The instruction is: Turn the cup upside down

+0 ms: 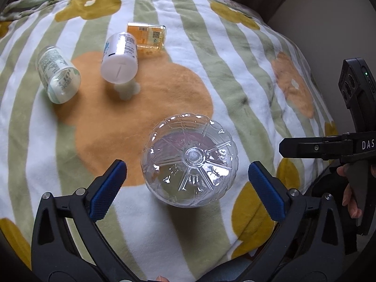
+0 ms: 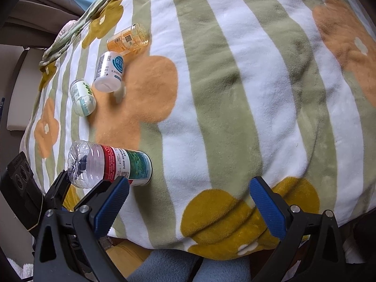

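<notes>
The cup [image 1: 190, 162] is a clear cut-off plastic bottle with a red and green label [image 2: 127, 166]. It rests on the striped blanket [image 1: 235, 70] with its ribbed base turned up toward the left wrist camera and its open end down. My left gripper [image 1: 187, 165] is open above it, one blue pad on each side of the base, neither touching. My right gripper [image 2: 189, 181] is open over bare blanket to the right of the cup, with nothing between its fingers.
Three small containers lie tipped at the far left of the blanket: a clear jar with a green label [image 1: 57, 75], a white bottle [image 1: 119, 58] and an amber bottle [image 1: 146, 36]. A hand [image 1: 350, 202] holds the right gripper's black body [image 1: 357, 108] near the blanket's right edge.
</notes>
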`<state>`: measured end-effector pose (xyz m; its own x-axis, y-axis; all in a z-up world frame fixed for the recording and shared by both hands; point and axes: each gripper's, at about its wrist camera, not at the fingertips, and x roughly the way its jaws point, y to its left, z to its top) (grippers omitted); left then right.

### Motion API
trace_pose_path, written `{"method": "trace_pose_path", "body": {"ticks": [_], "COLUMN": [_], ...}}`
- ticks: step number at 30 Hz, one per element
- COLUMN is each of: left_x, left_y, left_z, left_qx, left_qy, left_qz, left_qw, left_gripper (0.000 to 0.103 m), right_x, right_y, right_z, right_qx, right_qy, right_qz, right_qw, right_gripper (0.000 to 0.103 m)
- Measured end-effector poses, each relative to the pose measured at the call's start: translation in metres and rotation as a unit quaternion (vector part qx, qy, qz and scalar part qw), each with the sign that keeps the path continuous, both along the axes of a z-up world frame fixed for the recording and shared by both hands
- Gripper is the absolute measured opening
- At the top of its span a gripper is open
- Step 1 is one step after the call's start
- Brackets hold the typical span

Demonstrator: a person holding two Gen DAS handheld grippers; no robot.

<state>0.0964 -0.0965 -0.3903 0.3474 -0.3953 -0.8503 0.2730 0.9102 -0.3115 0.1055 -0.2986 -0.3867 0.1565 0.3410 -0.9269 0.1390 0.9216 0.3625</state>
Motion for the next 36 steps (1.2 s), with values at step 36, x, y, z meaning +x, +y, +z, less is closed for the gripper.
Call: {"method": "trace_pose_path", "body": {"ticks": [36], "left_x": [-0.052], "left_y": [0.130], "left_z": [0.336], "left_qx": [0.080], "left_qy": [-0.197], "left_qz": [0.193], "left_qw": [0.9579], "left_gripper": [0.103], "right_x": [-0.064], "right_y": [0.057], "right_z": [0.308], "right_qx": [-0.201], "right_qy": [-0.348], "right_qz": [-0.025], "right_qw": [0.916], "right_gripper": [0.102]}}
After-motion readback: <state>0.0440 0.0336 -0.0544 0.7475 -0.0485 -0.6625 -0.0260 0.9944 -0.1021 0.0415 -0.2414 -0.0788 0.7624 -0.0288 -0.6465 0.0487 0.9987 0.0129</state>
